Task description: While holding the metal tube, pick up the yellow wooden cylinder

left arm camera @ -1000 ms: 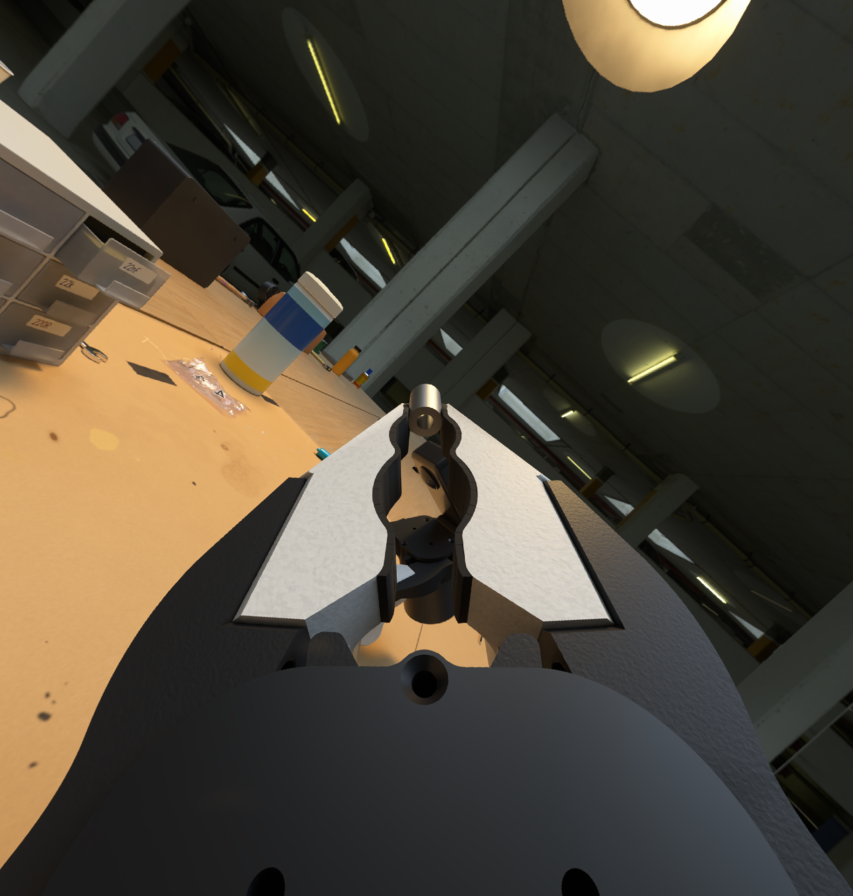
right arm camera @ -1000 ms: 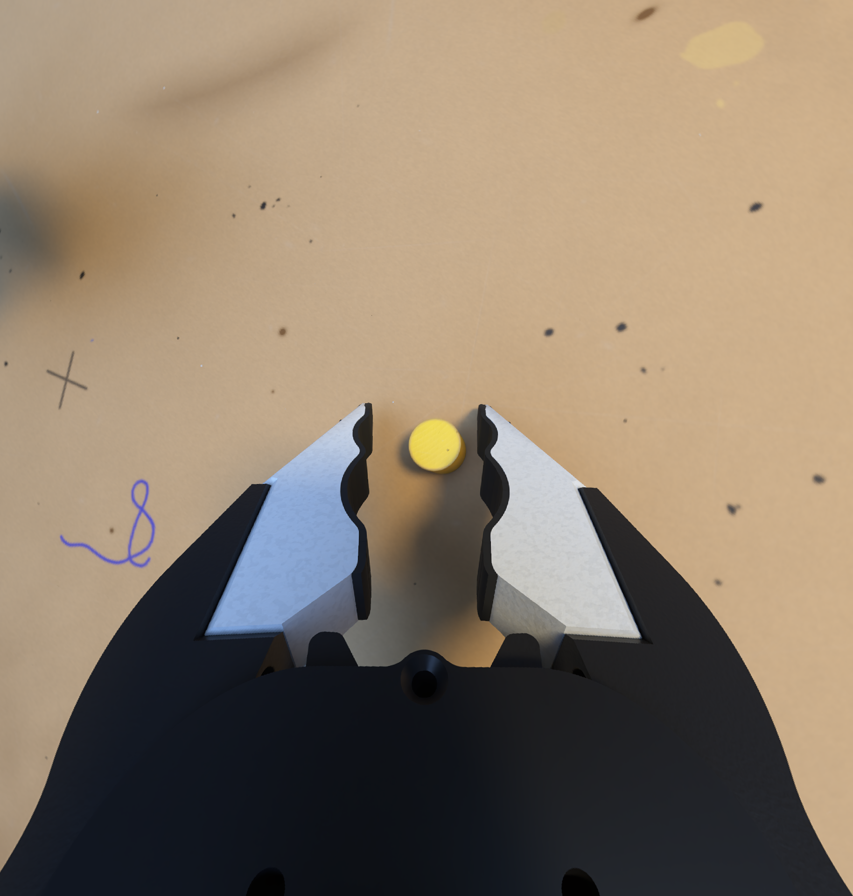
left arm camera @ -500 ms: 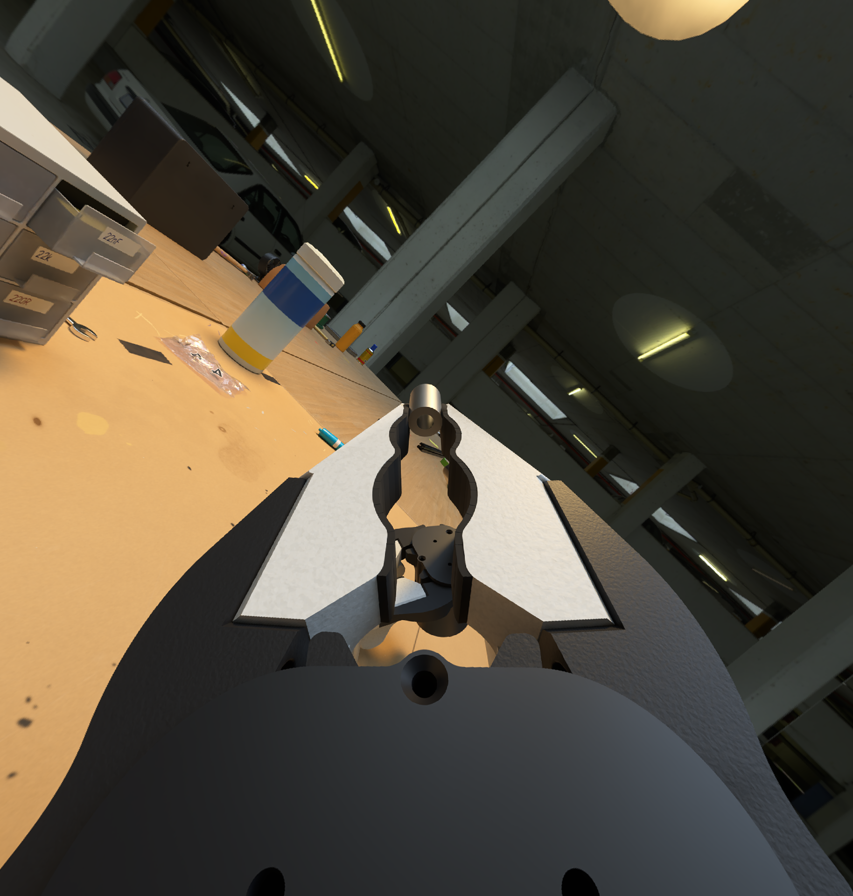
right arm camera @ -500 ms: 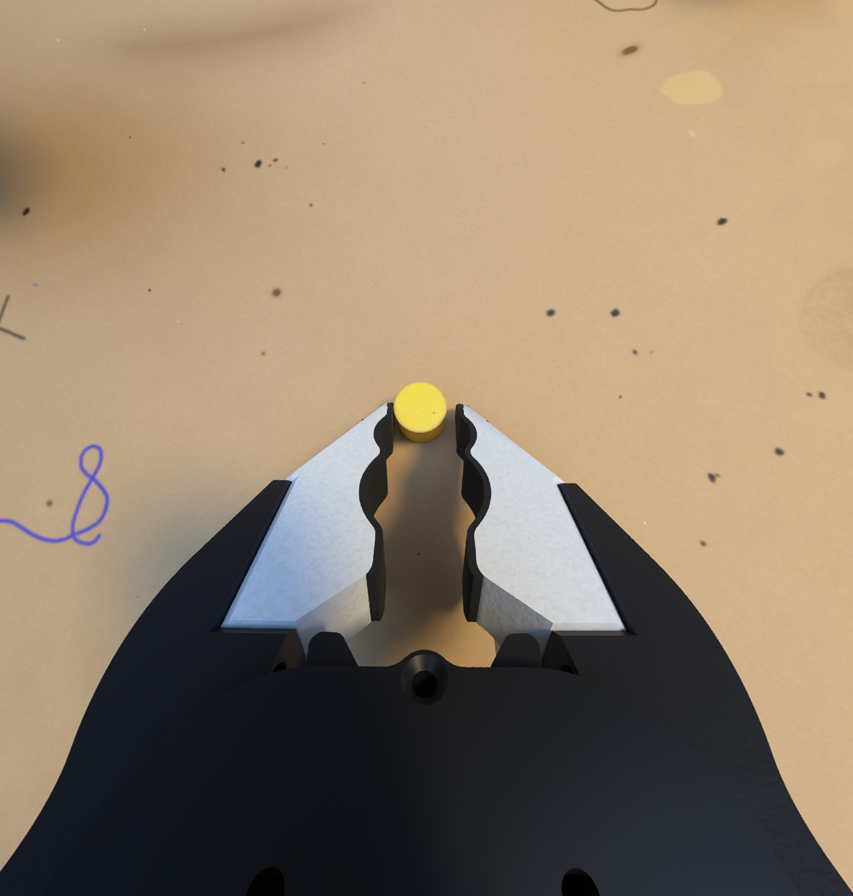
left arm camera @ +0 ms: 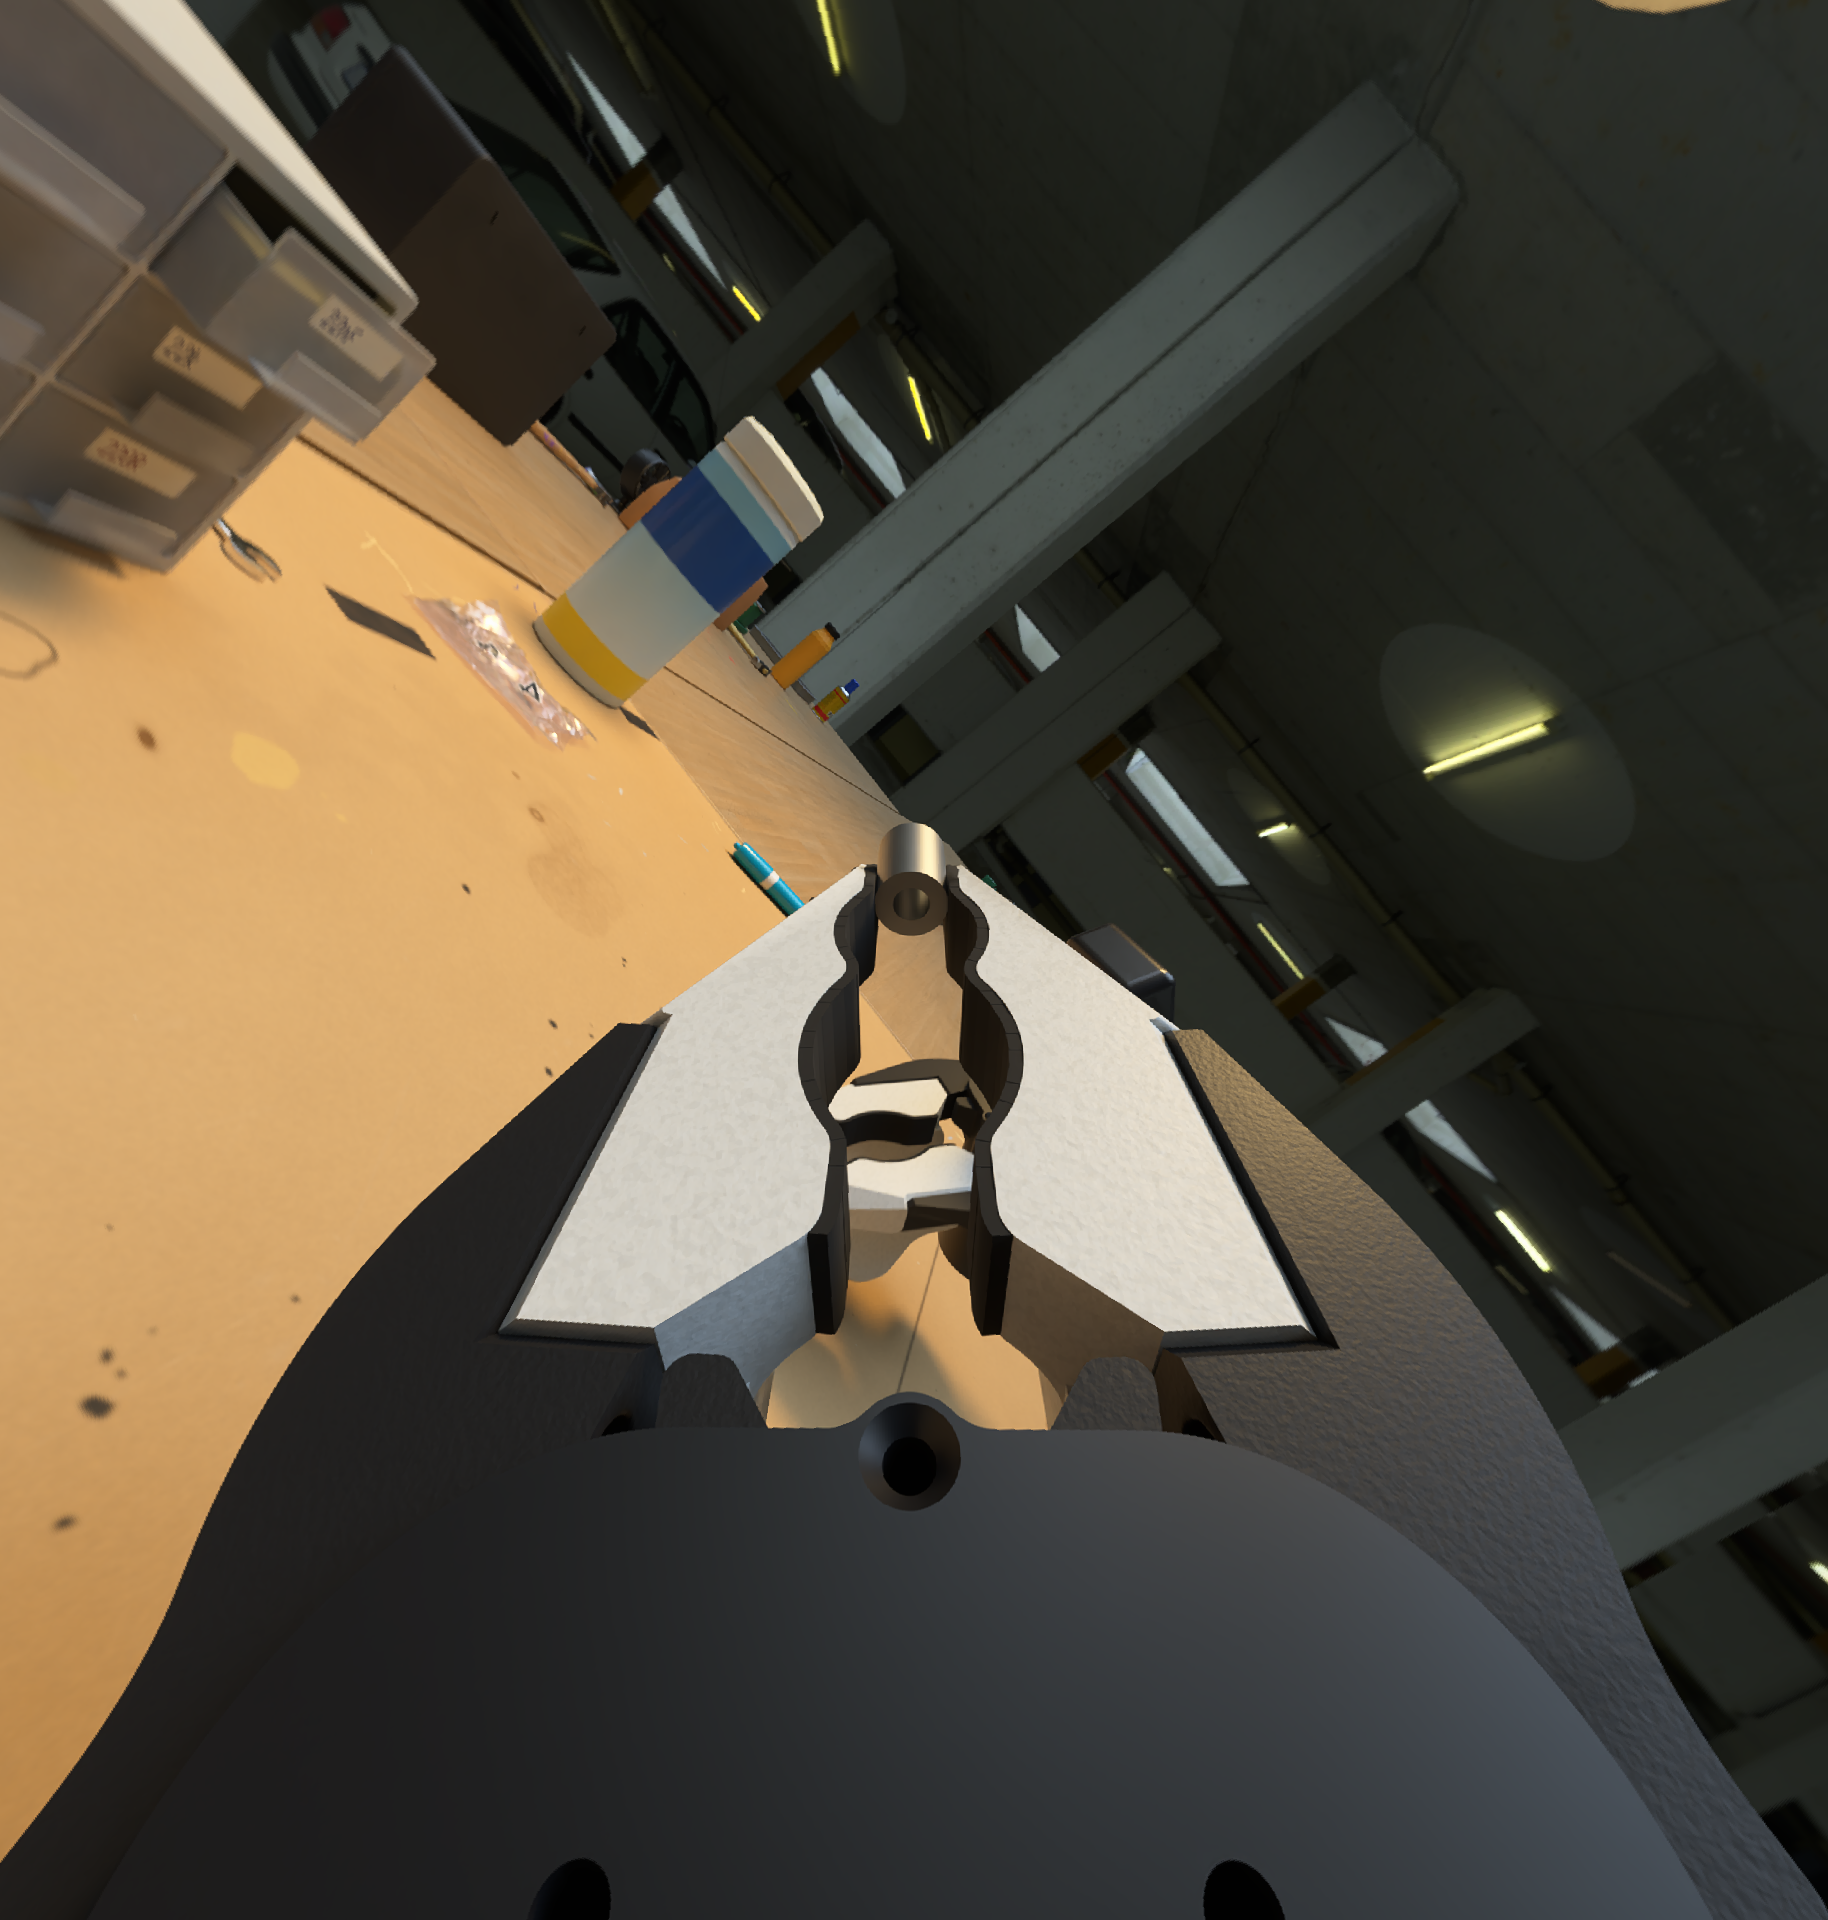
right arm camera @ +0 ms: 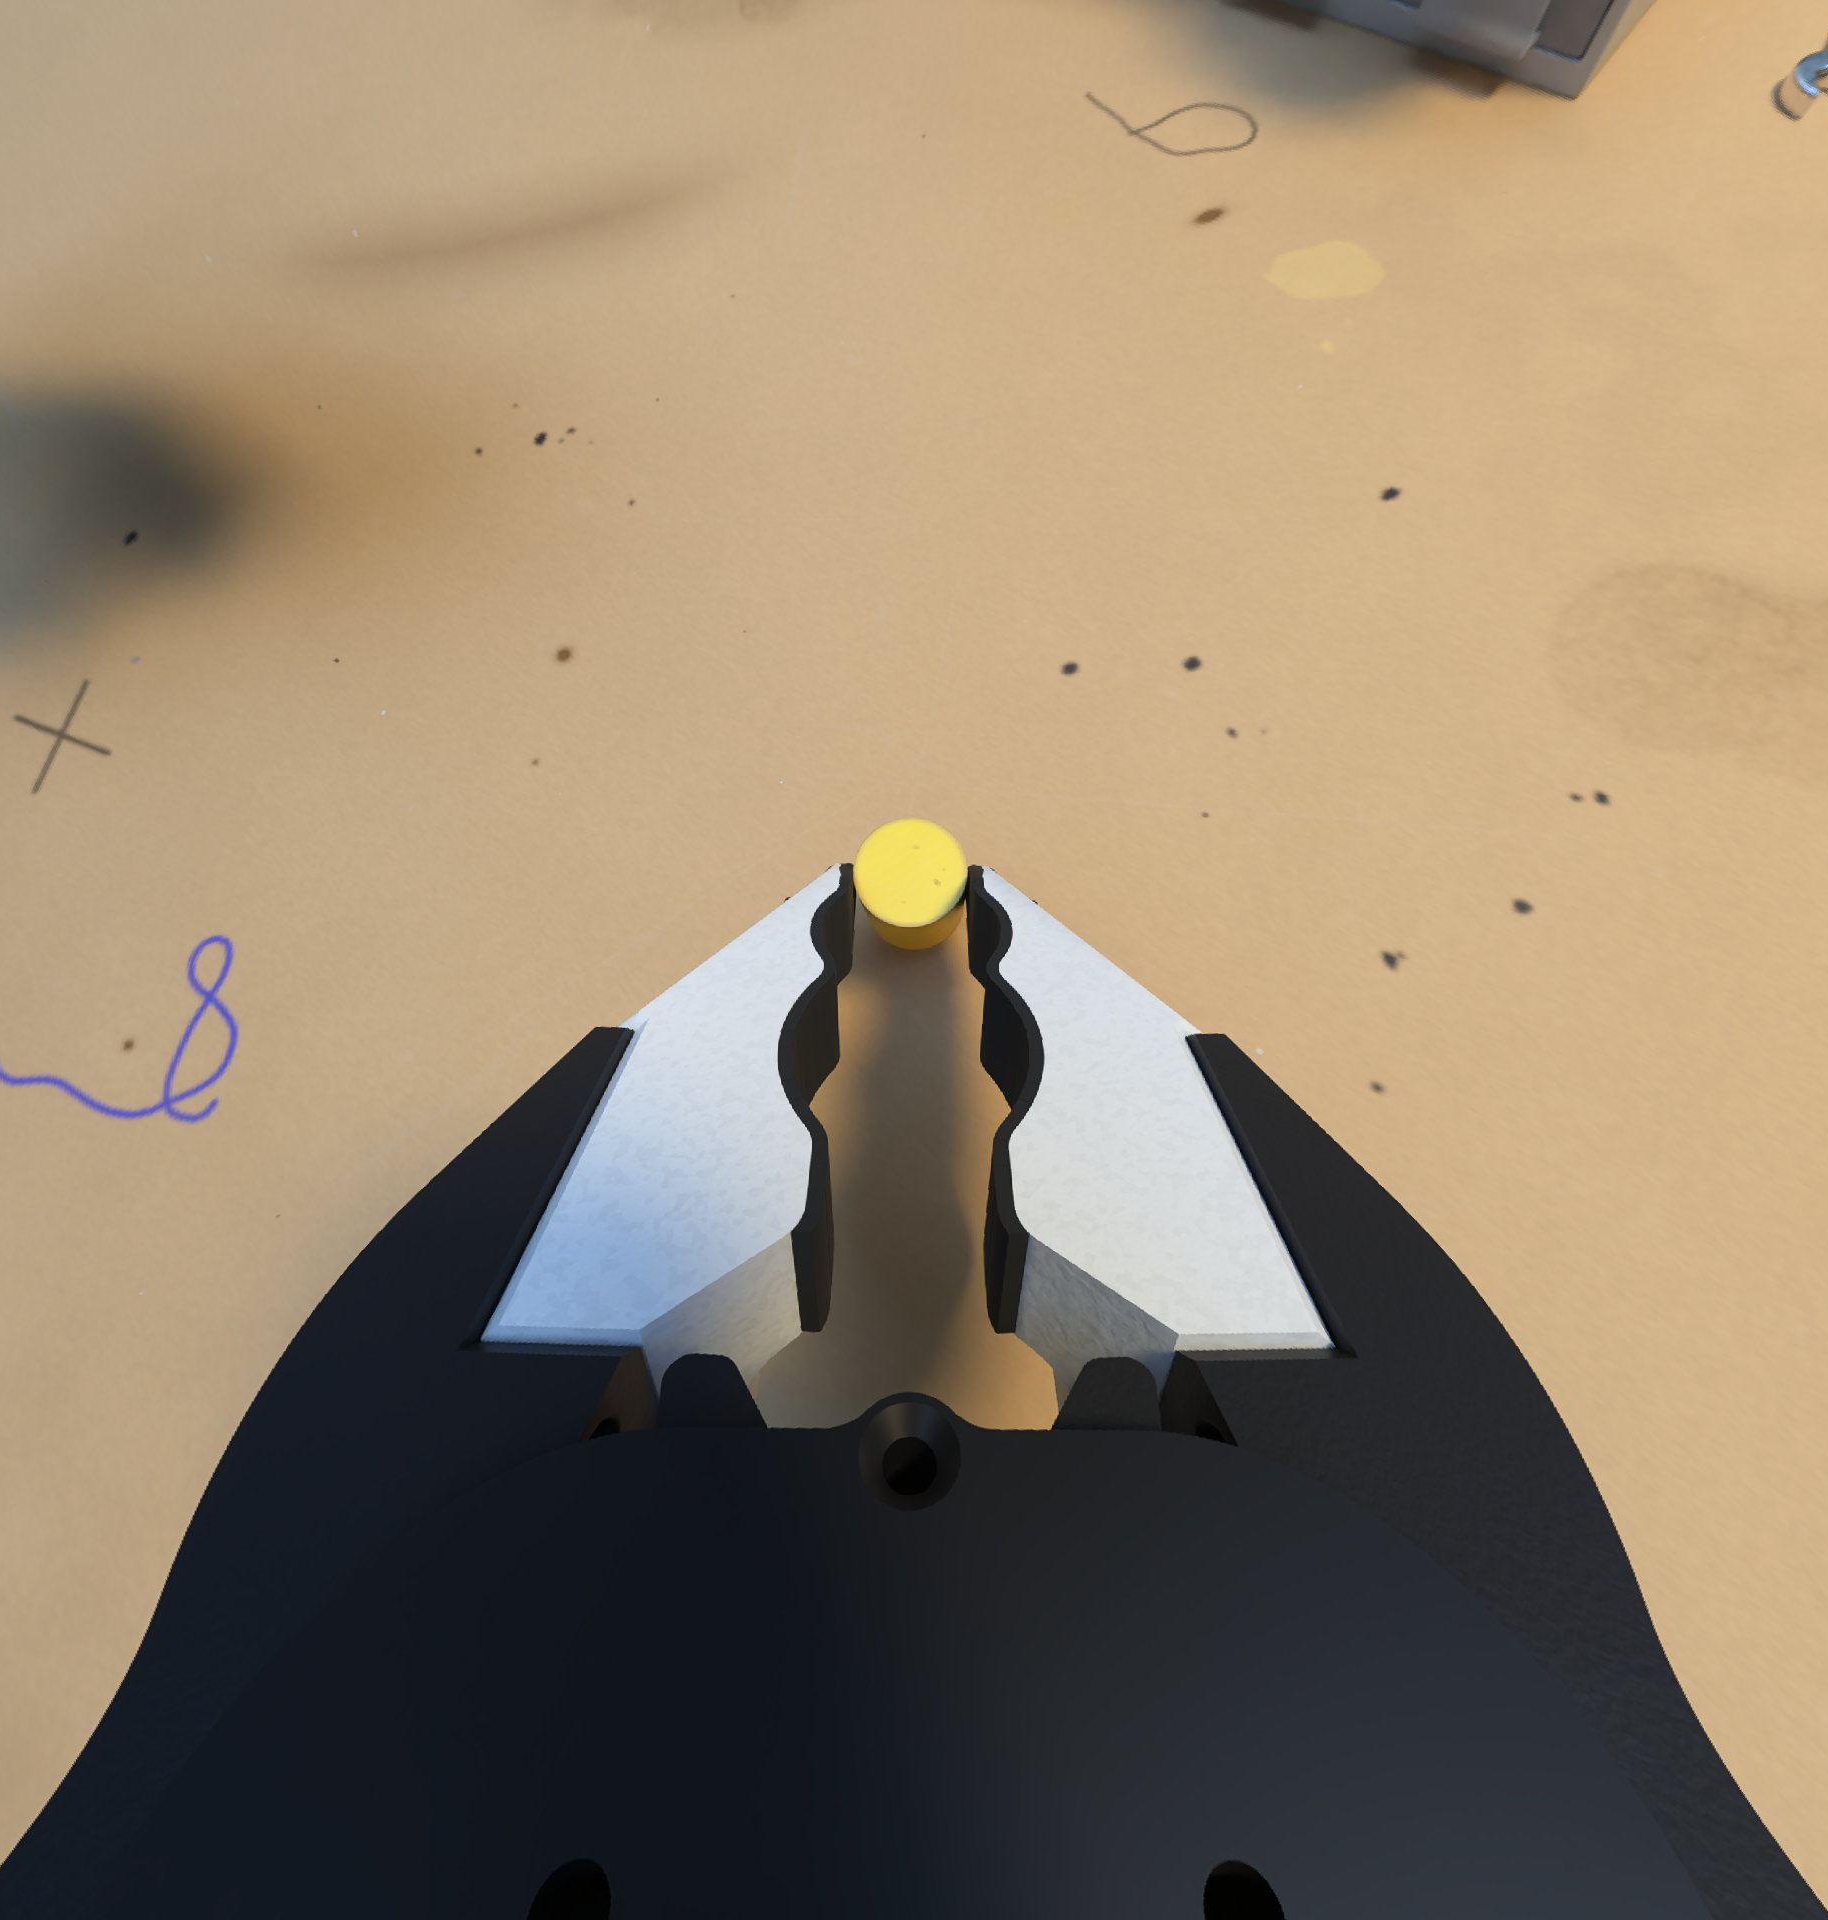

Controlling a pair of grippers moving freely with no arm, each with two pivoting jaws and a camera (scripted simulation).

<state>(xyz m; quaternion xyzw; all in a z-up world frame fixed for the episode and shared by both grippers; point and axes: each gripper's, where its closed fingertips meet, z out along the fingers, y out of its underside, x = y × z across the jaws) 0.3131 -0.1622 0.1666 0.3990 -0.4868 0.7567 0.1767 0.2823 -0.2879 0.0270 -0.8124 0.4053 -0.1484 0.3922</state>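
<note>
In the left wrist view my left gripper (left arm camera: 912,896) is shut on a short metal tube (left arm camera: 911,883), held at the fingertips high over the table with its open bore facing the camera. Through the gap between its fingers the right gripper (left arm camera: 905,1138) shows farther off below. In the right wrist view my right gripper (right arm camera: 910,891) points down at the table and is shut on the yellow wooden cylinder (right arm camera: 909,878), gripped upright at the fingertips with its round top showing. The cylinder looks lifted off the tan table (right arm camera: 889,520).
A grey drawer cabinet (left arm camera: 110,312) stands at the far left, with a small wrench (left arm camera: 250,551) beside it. A blue, white and yellow cup (left arm camera: 681,561), a clear plastic bag (left arm camera: 499,655) and a teal pen (left arm camera: 764,875) lie beyond. Pen marks (right arm camera: 141,1049) dot the table.
My right gripper closed on the yellow cylinder and rose with it; the table marks have shrunk and the cabinet corner came into view. My left gripper tilted while keeping the tube.
</note>
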